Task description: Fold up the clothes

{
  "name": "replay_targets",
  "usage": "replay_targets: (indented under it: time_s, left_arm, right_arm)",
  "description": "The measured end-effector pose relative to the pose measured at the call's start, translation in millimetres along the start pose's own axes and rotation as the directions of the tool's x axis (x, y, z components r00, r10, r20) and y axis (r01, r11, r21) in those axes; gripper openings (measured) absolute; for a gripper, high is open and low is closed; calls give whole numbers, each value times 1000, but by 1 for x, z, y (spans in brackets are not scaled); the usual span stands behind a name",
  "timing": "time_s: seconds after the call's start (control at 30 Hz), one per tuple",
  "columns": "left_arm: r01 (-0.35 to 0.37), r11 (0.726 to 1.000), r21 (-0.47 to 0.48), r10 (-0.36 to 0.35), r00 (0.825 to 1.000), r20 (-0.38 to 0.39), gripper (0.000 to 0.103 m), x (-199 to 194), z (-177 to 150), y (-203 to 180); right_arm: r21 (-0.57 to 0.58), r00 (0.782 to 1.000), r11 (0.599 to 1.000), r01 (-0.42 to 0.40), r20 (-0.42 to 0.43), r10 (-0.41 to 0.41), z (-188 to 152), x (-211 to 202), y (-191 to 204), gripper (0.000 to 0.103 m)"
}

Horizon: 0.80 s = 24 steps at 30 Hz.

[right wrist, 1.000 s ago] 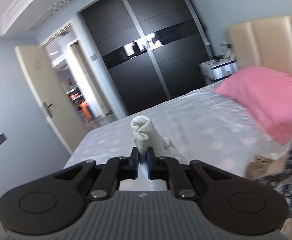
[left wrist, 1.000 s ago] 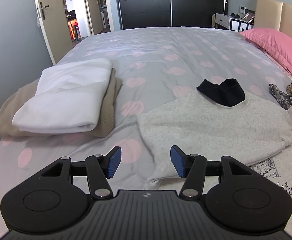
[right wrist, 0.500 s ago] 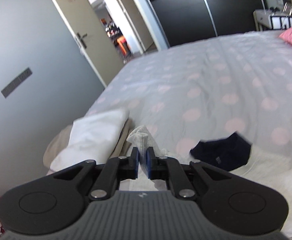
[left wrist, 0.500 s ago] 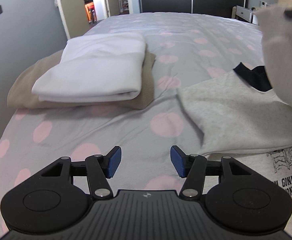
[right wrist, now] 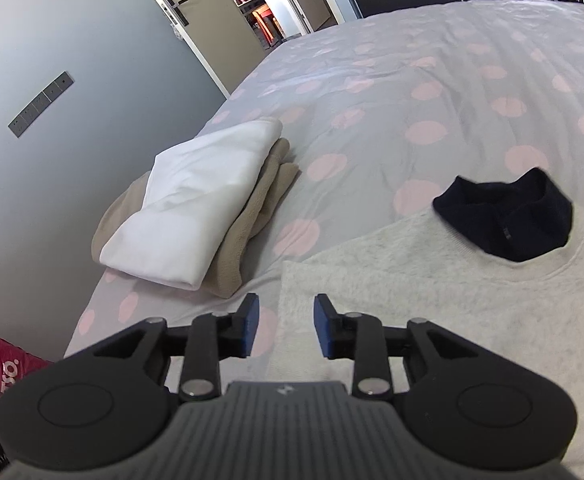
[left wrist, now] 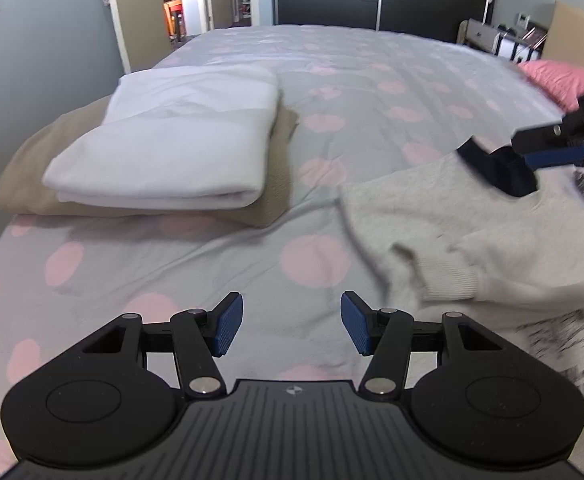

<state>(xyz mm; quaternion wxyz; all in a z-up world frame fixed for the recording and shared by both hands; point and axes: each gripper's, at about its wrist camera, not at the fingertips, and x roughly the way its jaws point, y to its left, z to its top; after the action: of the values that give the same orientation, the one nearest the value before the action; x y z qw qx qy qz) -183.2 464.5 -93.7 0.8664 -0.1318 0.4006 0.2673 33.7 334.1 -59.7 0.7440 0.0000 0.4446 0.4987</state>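
A light grey sweater (left wrist: 472,232) (right wrist: 432,280) with a dark navy collar (right wrist: 508,216) lies on the bed, its sleeve folded across the body with the ribbed cuff (left wrist: 448,280) lying loose. My left gripper (left wrist: 289,330) is open and empty, above the bedspread just left of the sweater. My right gripper (right wrist: 285,330) is open and empty, hovering over the sweater's left edge. It also shows in the left wrist view (left wrist: 556,152) near the collar.
A folded white garment (left wrist: 171,152) (right wrist: 195,200) rests on a folded beige one (left wrist: 275,184) at the left of the polka-dot bed (left wrist: 332,80). A printed white garment (left wrist: 564,344) lies under the sweater. A pink pillow (left wrist: 560,80), a grey wall and an open door stand around.
My right gripper has opened and let go of the sweater sleeve, which now lies folded on the sweater. The left gripper has shifted slightly and stays open.
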Motion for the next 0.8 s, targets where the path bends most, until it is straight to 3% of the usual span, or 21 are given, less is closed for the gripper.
replay_targets:
  time_s: [0.2,0.43,0.57,0.63,0.8]
  left_arm:
    - [73,997,-14,-74,997,-12,56,13,16,-25]
    - [112,993,-35,-115,989,-90,55,58,34,-54]
    - [121,992,-37,-125,981,-149,48,87,35,-67]
    - [128,991,-35,-132,976,-171,40,99,32,-72]
    - [122,992,-17,-123,982,-140,24,105,30,-76]
  right_arm:
    - [30,992,992,119,32,-120,2,-46,-62,34]
    - [138,953,947,291,41,-299,4,-90,-163,34]
    - [215,921,902,375,22,-388,6,-96,-220,35]
    - [254,906,877,407,9,-423,9,-91,-246,46]
    - [293,861,818,494,-31,-508,17,-69,-299,49]
